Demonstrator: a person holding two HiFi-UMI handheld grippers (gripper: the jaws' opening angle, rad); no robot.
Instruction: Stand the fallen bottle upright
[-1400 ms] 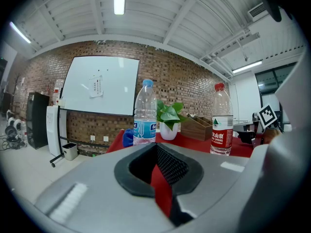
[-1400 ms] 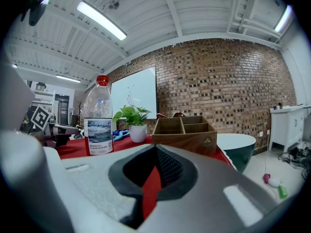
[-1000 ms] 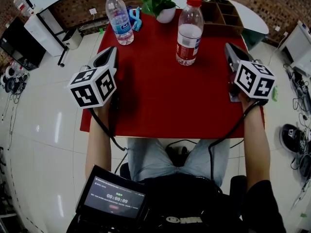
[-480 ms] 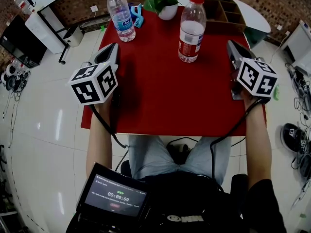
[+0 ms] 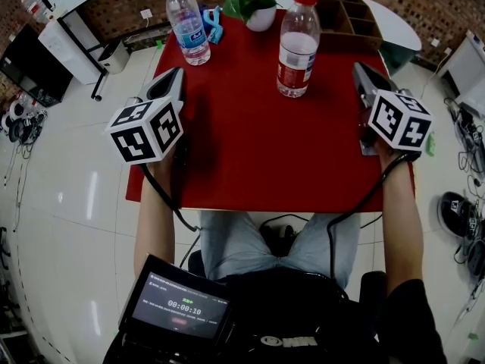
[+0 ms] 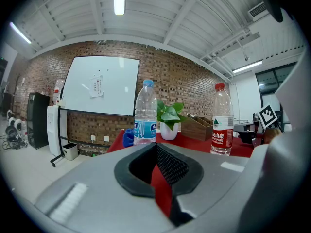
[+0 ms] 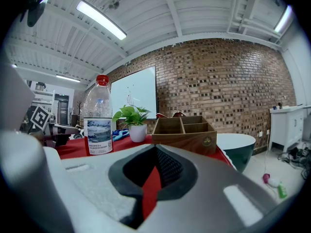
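This is looking like an office-style lab or studio: a whiteboard (image 6: 101, 85) is hanging on a brick wall (image 7: 233, 81), tube lights (image 7: 101, 19) are glowing under a ribbed white ceiling (image 6: 194, 13), and glossy floor tiles (image 5: 68, 203) are carrying a black screen (image 5: 26, 67) far left and loose cables (image 5: 464, 139) at right.

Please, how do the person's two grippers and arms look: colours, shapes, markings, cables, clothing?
The left gripper and the right gripper both have smooth grey, wedge-shaped bodies with black mesh-textured pads. Each carries a white cube printed with black square markers. A black cable trails from each along the forearm. The right arm shows a dark sleeve near the shoulder.
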